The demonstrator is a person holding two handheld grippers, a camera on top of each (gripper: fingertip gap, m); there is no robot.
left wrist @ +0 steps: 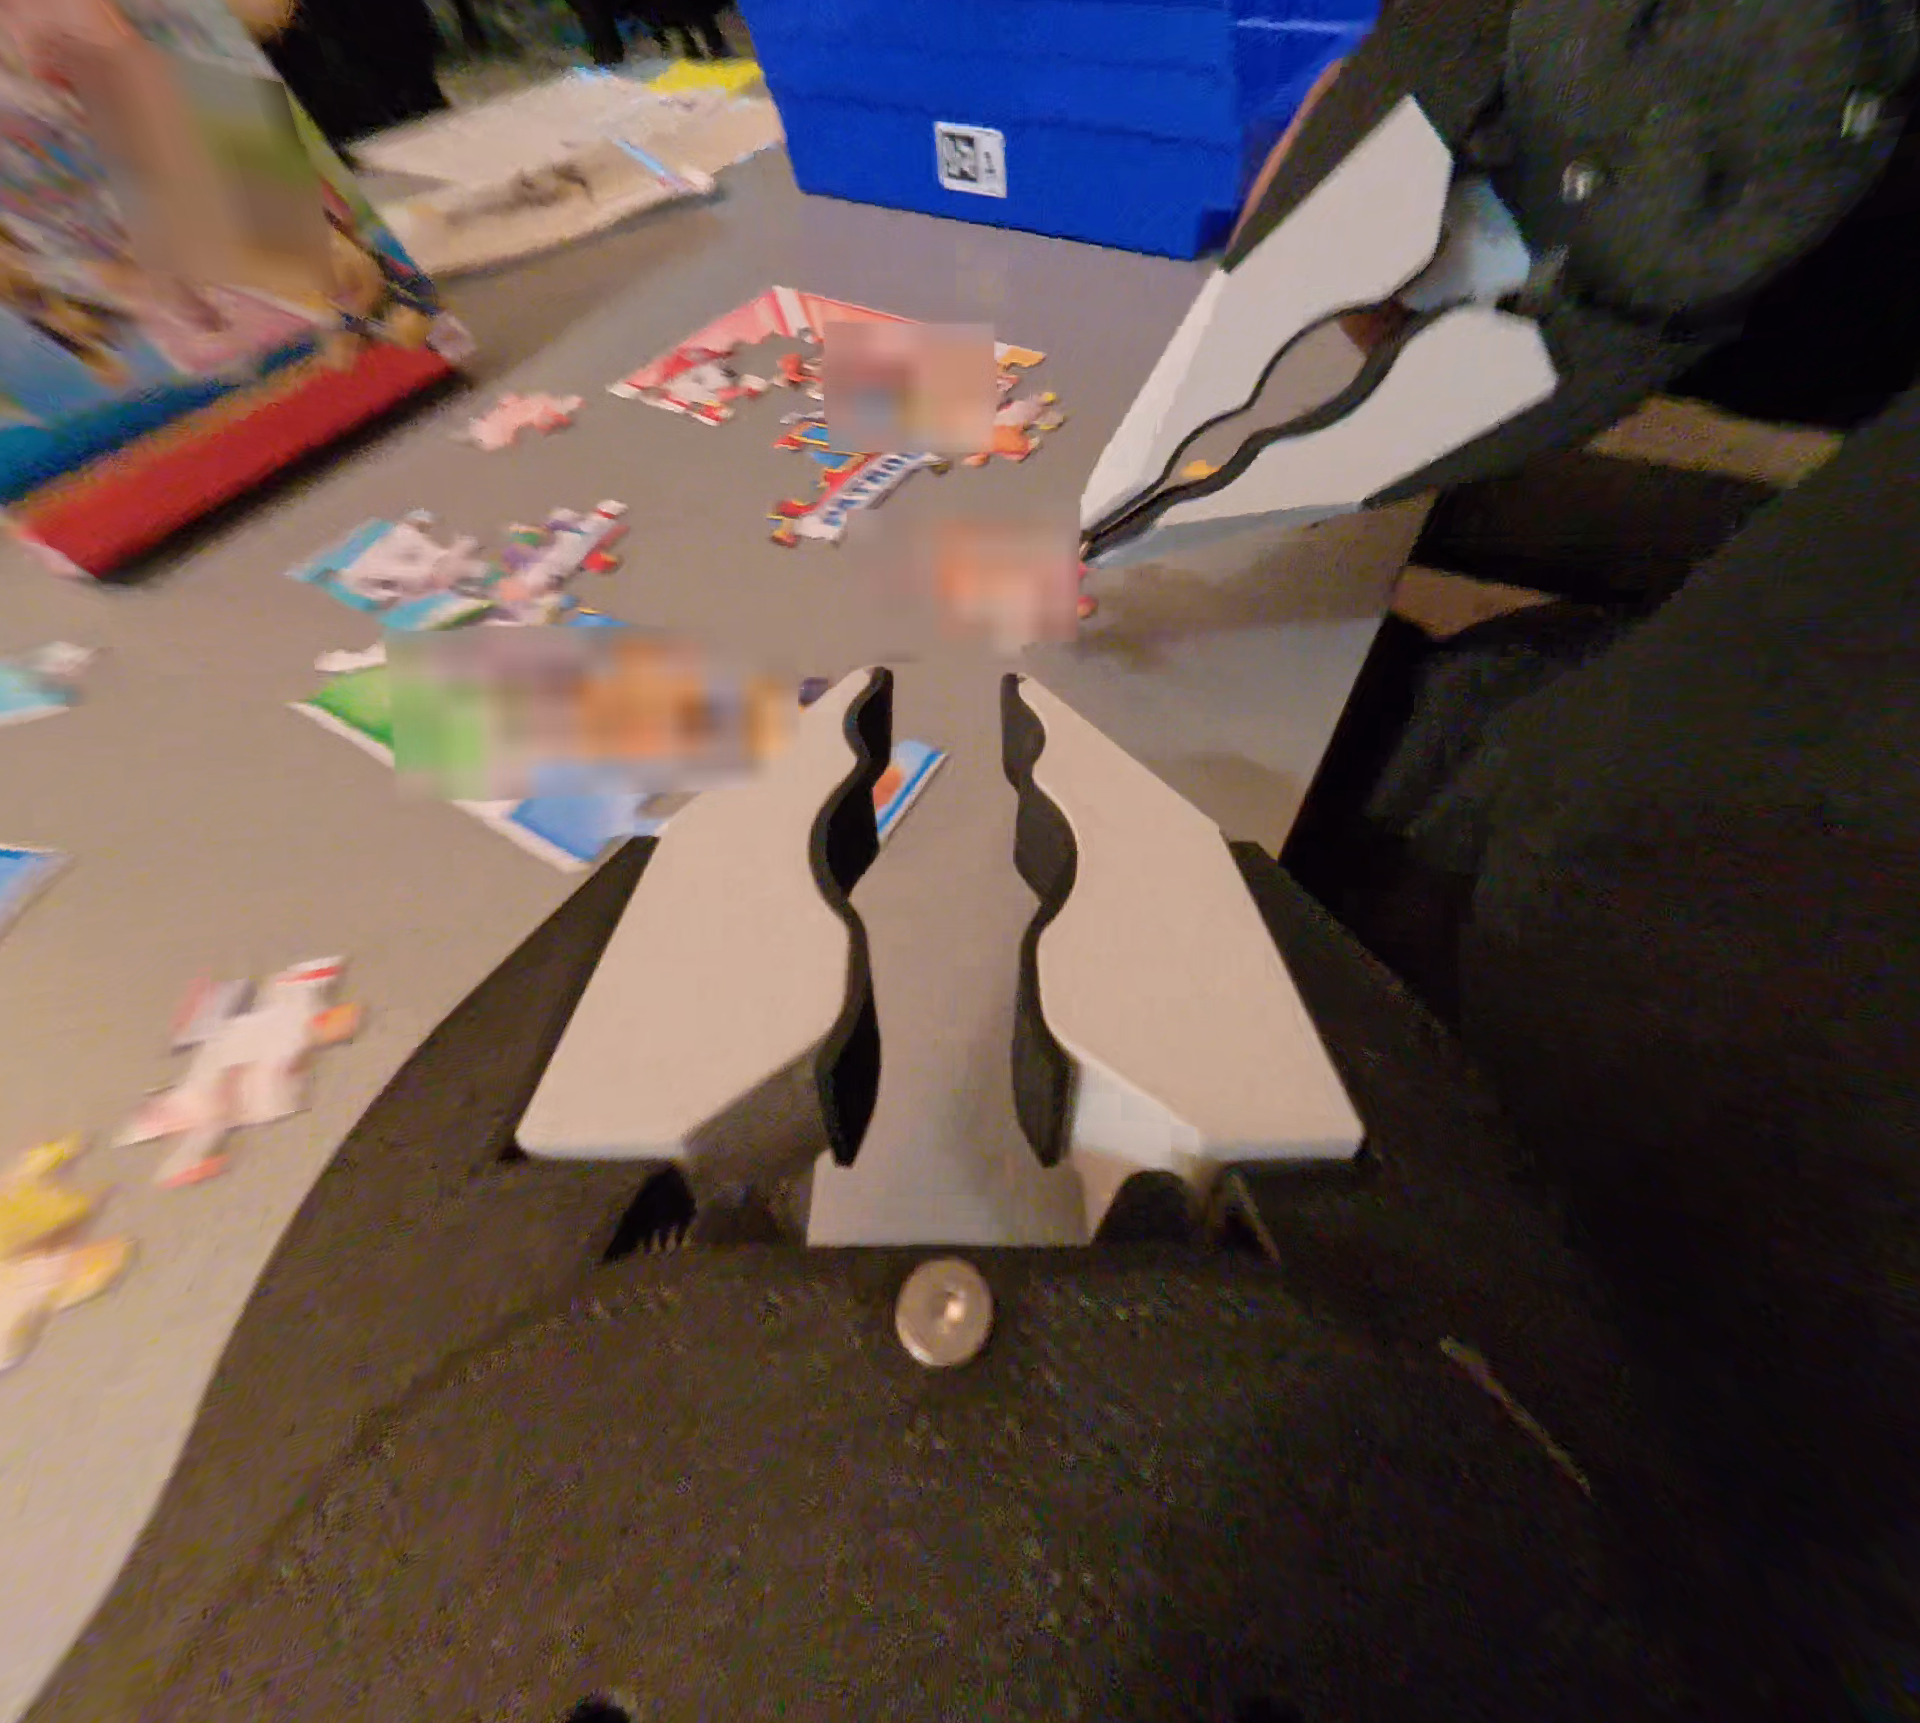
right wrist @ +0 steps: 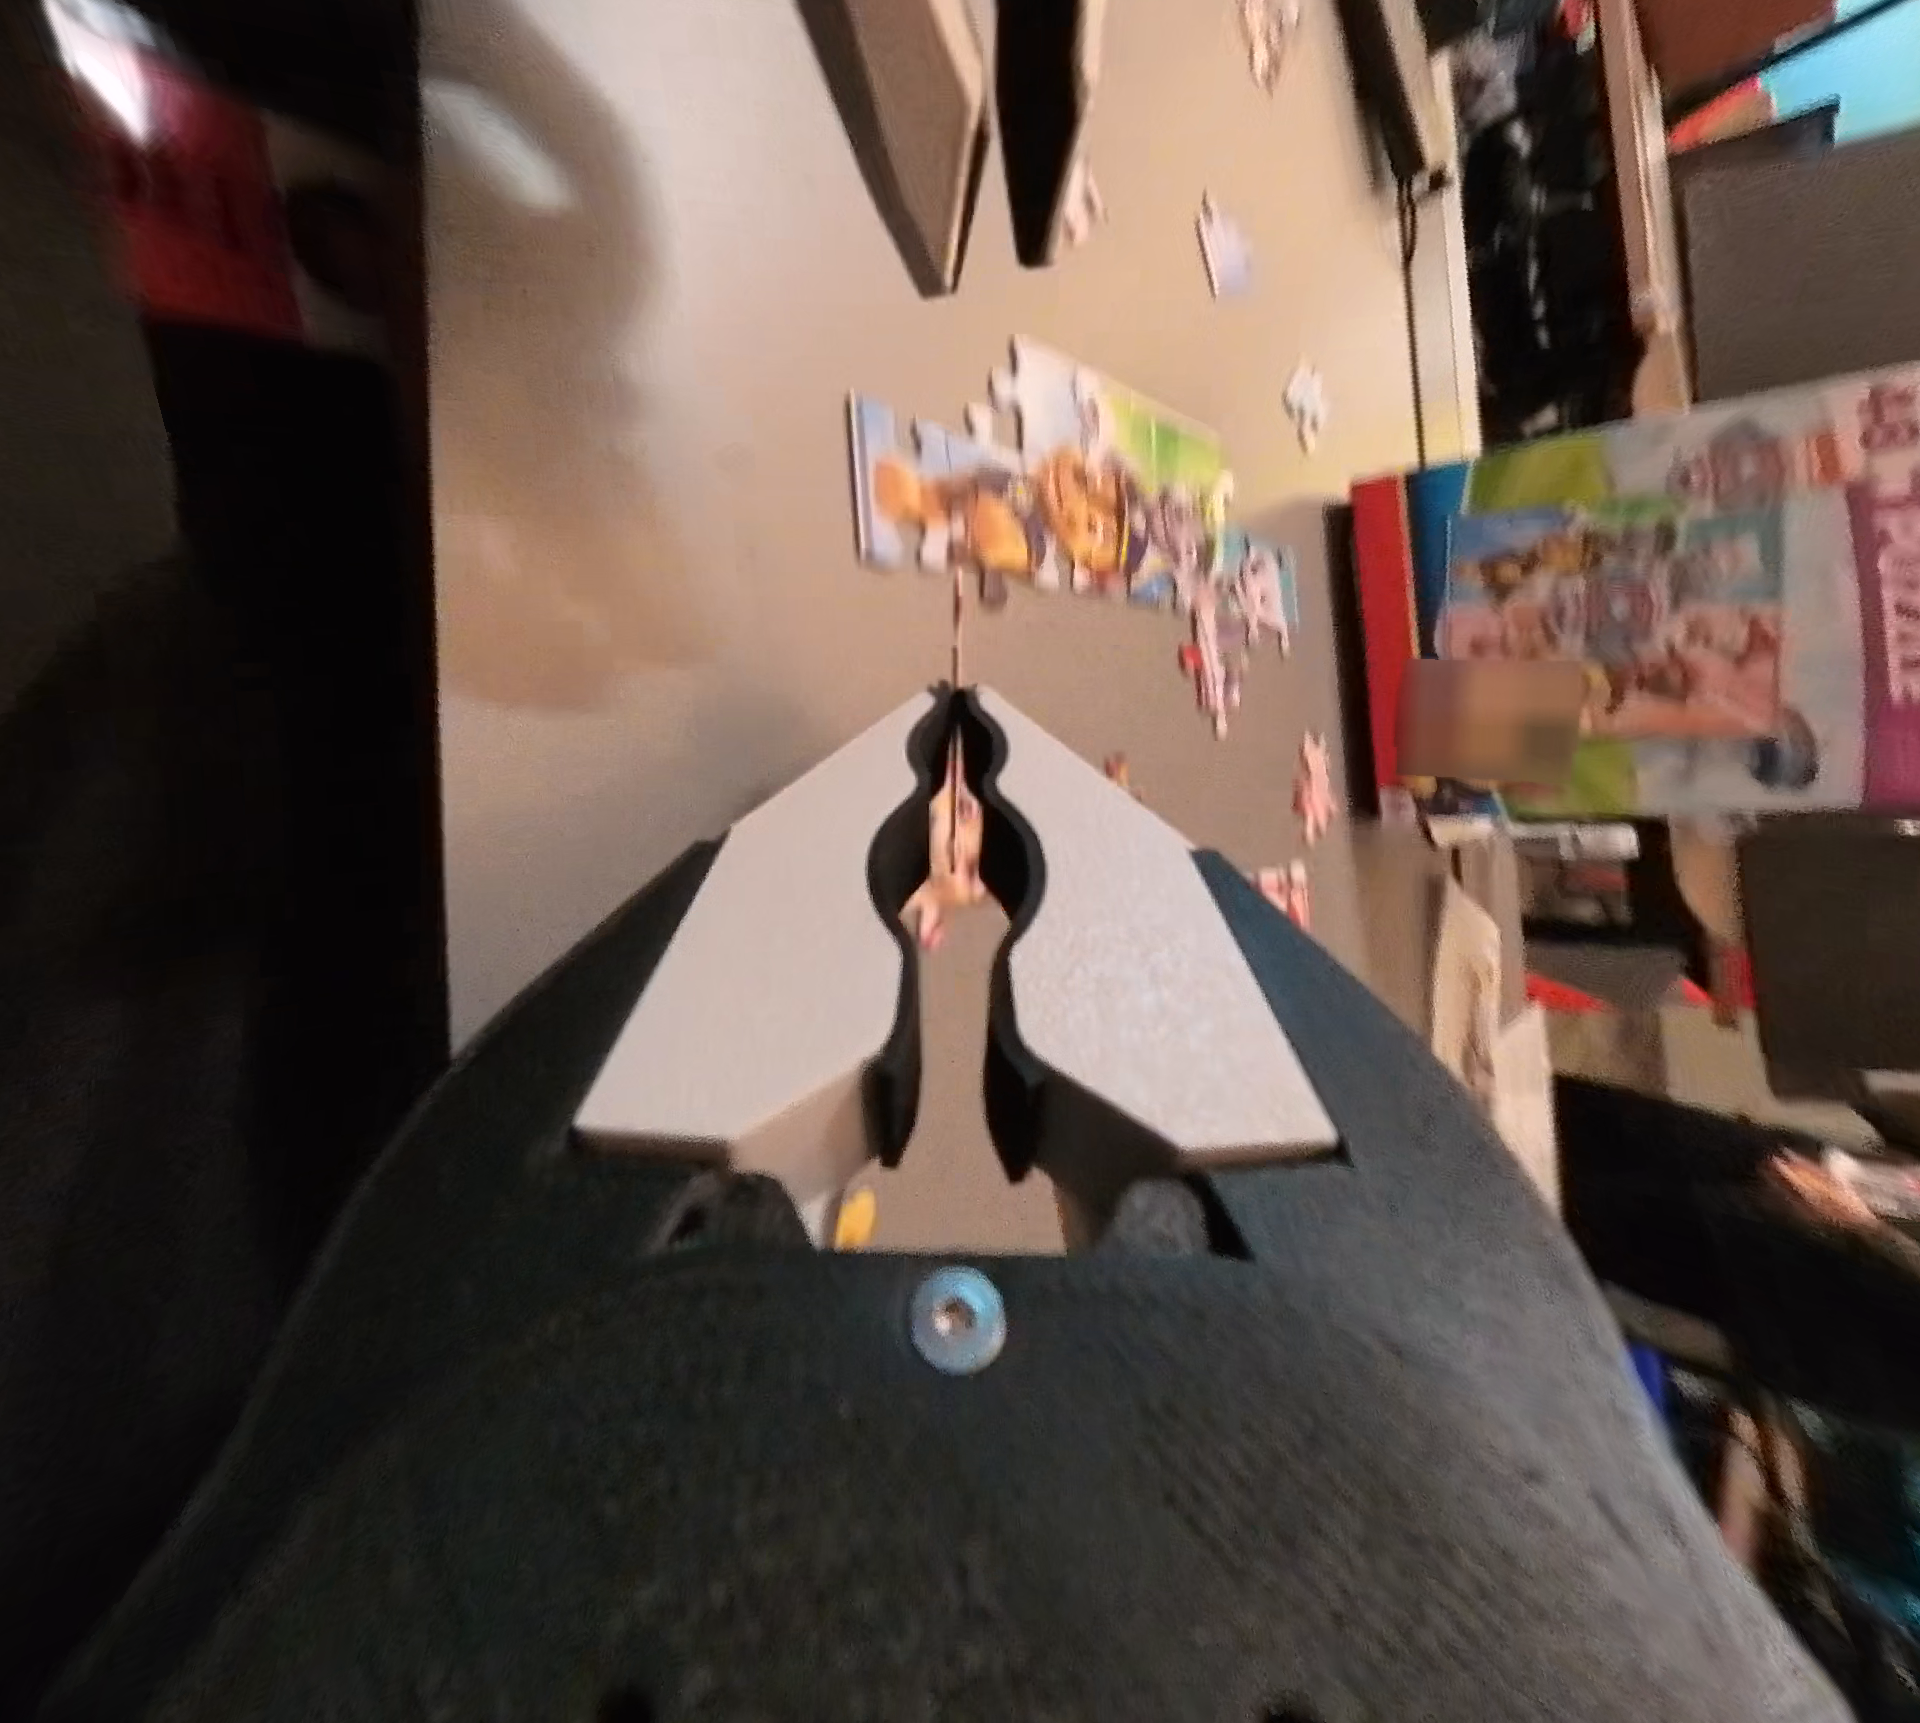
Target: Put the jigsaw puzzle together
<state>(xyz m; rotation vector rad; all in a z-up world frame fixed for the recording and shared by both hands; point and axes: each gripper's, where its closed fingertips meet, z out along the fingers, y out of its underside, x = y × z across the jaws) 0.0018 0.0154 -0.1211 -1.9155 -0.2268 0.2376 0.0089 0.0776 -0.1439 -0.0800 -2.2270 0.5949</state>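
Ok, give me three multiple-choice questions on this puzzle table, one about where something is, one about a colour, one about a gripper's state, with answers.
1. Where does the plastic bin stand?
A. at the far end of the grey table
B. on the floor
C. on top of the puzzle box

2. What colour is that bin?
A. green
B. blue
C. white

3. How is the right gripper?
A. wide open over bare table
B. shut on a thin jigsaw piece held edge-on
C. clamped on the bin's rim

Answers: 1 A, the bin sits on the tabletop beyond the partly joined puzzle. 2 B, its walls are plainly blue. 3 B, the right wrist view shows the fingertips met on the piece, while the left gripper stands open with nothing between its fingers.
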